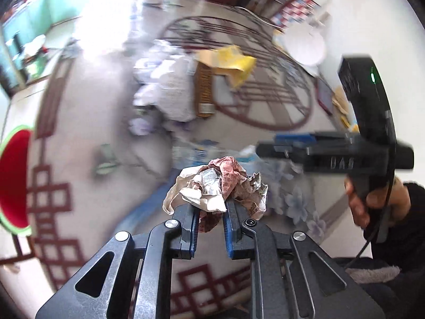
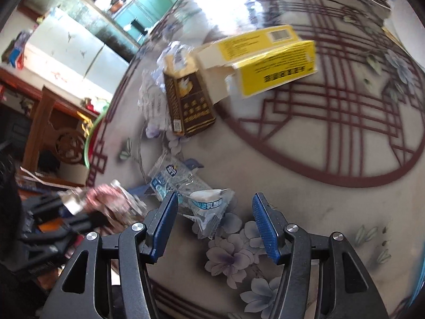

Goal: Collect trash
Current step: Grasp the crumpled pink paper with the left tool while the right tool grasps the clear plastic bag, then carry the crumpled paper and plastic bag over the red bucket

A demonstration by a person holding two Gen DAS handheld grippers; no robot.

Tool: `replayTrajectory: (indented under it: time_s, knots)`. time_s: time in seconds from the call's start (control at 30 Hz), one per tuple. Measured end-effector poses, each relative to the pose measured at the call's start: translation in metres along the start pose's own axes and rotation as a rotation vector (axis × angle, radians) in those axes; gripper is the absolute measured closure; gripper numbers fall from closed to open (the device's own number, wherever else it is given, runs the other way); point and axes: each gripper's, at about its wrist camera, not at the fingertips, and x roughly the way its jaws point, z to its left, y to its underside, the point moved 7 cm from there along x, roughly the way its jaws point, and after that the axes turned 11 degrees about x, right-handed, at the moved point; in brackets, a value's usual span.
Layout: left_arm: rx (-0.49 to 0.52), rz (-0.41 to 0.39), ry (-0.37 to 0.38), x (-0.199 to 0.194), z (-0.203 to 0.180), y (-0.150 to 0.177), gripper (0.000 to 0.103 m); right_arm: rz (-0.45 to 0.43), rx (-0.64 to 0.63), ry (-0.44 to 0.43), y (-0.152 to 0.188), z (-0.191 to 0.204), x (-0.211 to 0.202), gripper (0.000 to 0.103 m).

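Note:
My left gripper (image 1: 211,212) is shut on a crumpled wad of paper wrappers (image 1: 215,186), pink and white, held above the table. The same wad (image 2: 106,199) shows blurred at the left of the right wrist view. My right gripper (image 2: 213,218) is open, its blue pads either side of a clear plastic wrapper with blue print (image 2: 207,210) that lies on the table. A second clear blue-print wrapper (image 2: 172,175) lies just behind it. The right gripper (image 1: 289,146) also appears in the left wrist view, at the right.
A yellow carton (image 2: 268,58), a brown box (image 2: 186,98) and white crumpled papers (image 2: 154,101) lie further back on the patterned tabletop (image 2: 318,159). A red-and-green plate (image 1: 13,178) sits at the left table edge. A white bowl (image 1: 305,45) stands at the far right.

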Motion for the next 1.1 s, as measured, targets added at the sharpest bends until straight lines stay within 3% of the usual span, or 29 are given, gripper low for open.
replayTrajectory:
  time_s: [0.13, 0.37, 0.47, 0.8, 1.1]
  knots:
    - [-0.112, -0.005, -0.026, -0.006, 0.026, 0.007, 0.087, 0.044, -0.116, 0.065, 0.005, 0.020, 0.019, 0.046]
    - [-0.186, -0.003, -0.075, -0.012, 0.052, 0.019, 0.087, 0.099, -0.243, 0.125, 0.020, 0.039, 0.047, 0.046]
    - [-0.194, 0.000, -0.087, -0.013, 0.057, 0.020, 0.086, 0.108, -0.214, 0.079, 0.022, 0.039, 0.050, 0.077]
    - [-0.211, -0.013, -0.090, -0.015, 0.064, 0.014, 0.083, 0.014, -0.151, 0.009, 0.012, 0.039, 0.014, 0.077]
    - [-0.203, -0.023, -0.086, -0.020, 0.066, 0.012, 0.083, -0.051, -0.169, -0.032, -0.003, 0.063, -0.021, 0.077]
